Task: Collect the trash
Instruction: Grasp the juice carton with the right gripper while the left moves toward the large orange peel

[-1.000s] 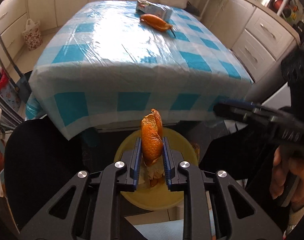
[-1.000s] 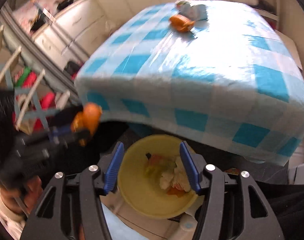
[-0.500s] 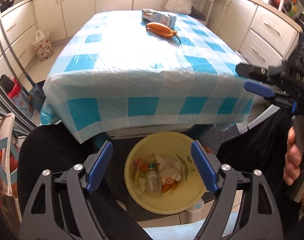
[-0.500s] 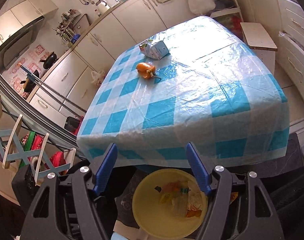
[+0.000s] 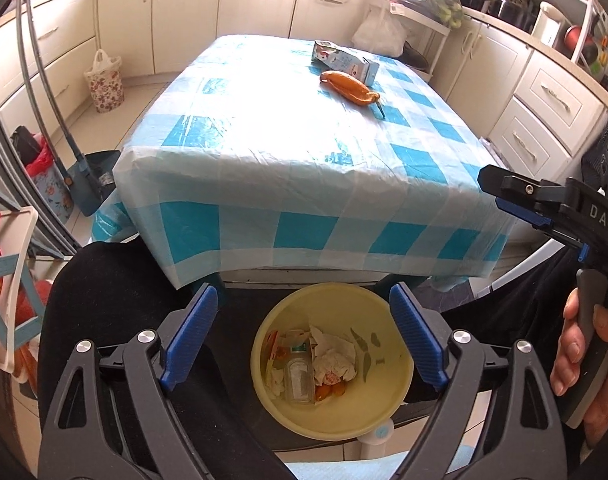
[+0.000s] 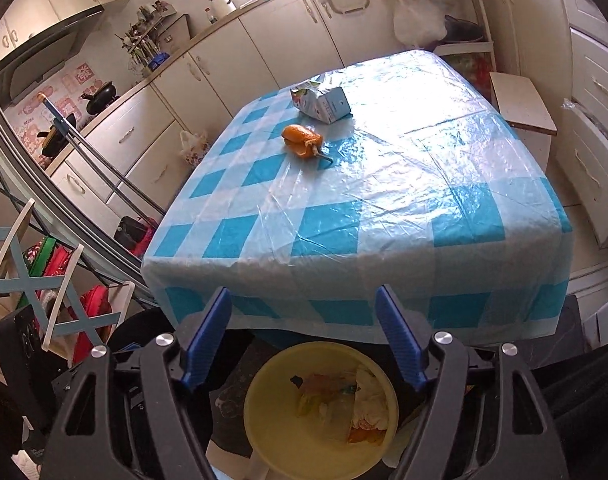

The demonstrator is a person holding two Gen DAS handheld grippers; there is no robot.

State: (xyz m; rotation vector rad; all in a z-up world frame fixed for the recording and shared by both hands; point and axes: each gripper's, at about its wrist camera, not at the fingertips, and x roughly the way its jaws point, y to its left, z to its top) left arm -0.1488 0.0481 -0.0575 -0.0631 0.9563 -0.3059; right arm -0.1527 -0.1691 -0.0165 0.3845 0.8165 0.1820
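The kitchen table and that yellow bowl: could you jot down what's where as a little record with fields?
table: covered with a blue-and-white checked cloth
on the table: a flattened carton and an orange peel just in front of it
yellow bowl: below the table's near edge, holding crumpled paper, a small bottle and orange scraps
left hand-held gripper: above the bowl, jaws opening, nothing between them
right hand-held gripper: jaws opening, empty
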